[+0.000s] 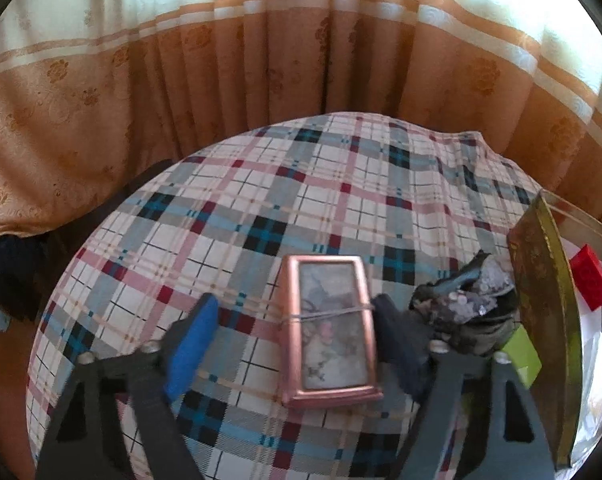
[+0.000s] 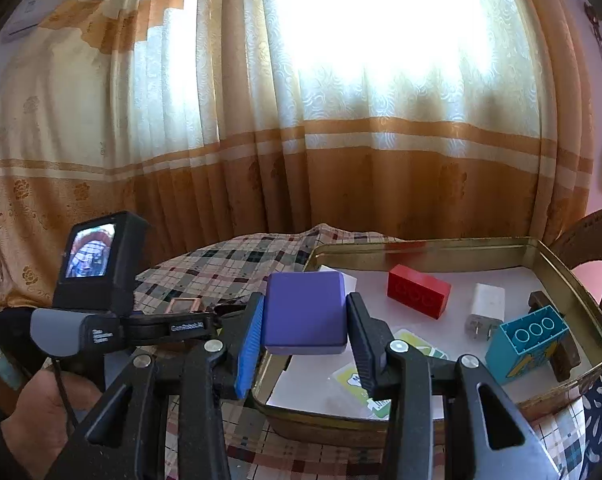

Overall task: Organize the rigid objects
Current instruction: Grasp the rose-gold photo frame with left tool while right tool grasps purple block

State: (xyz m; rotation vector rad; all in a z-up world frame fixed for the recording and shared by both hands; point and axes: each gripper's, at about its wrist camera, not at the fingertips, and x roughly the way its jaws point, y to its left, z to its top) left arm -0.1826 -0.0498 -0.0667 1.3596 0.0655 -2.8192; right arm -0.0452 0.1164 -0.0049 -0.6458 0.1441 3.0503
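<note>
A small copper-rimmed picture frame (image 1: 331, 326) with a thin band around it lies flat on the plaid cloth (image 1: 237, 200). My left gripper (image 1: 295, 344) straddles it and is open: the dark pad sits at the frame's right edge, while the blue pad (image 1: 193, 344) stands well off its left edge. In the right wrist view my right gripper (image 2: 305, 320) is shut on a purple block (image 2: 305, 312), held above the near left end of a gold tin (image 2: 421, 242). The frame (image 2: 187, 305) shows small beyond the left tool.
The tin holds a red brick (image 2: 419, 290), a white charger (image 2: 485, 312), a teal brick (image 2: 527, 342), a dark wooden piece (image 2: 557, 336) and paper cards. A dark crumpled object (image 1: 465, 304) and a green block (image 1: 523, 352) lie beside the tin's wall (image 1: 541, 300). Curtains hang behind the table.
</note>
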